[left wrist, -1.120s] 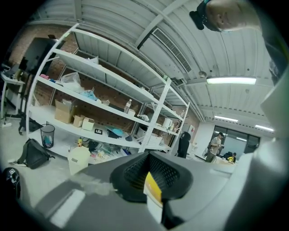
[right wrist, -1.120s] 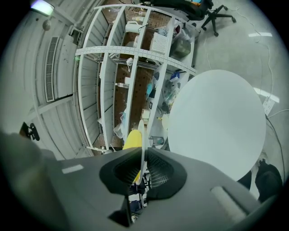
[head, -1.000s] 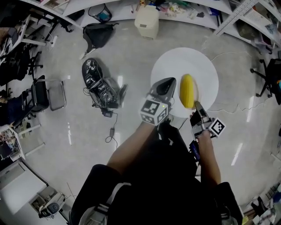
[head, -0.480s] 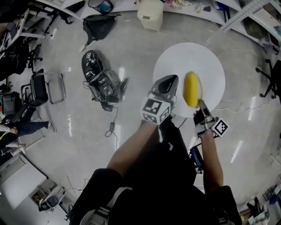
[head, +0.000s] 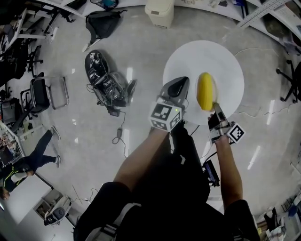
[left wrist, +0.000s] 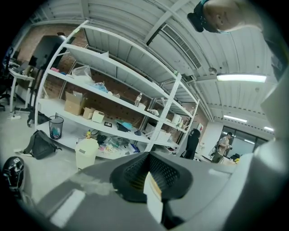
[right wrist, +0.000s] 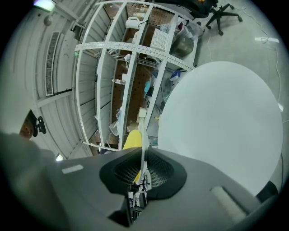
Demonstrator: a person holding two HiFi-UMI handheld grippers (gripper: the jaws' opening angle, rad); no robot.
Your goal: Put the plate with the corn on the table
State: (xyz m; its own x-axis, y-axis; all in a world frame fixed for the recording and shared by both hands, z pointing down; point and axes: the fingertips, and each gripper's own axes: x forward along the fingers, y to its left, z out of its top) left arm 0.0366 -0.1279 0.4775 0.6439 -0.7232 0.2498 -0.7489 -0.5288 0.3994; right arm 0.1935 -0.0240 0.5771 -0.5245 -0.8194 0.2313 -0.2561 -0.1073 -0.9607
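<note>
A yellow corn cob (head: 204, 92) lies on a thin white plate (head: 213, 95), held in the air over the near edge of the round white table (head: 207, 54). My right gripper (head: 216, 108) is shut on the plate's near rim. In the right gripper view the plate (right wrist: 142, 135) runs edge-on between the jaws, with the corn (right wrist: 132, 140) to its left and the table (right wrist: 221, 126) to the right. My left gripper (head: 182, 84) hangs just left of the plate, jaws together, touching nothing. Its own view shows only shelving.
On the floor to the left lie a black device with cables (head: 106, 84) and a black bag (head: 101, 23). A chair (head: 44, 94) stands farther left, a beige bin (head: 160, 12) beyond the table, an office chair (head: 291, 77) at right. A person (head: 28, 157) walks at lower left.
The view has drifted, so the table and floor items sit a little higher and to the right. Both grippers and the plate with corn keep the same stance. A person has come into view at lower left.
</note>
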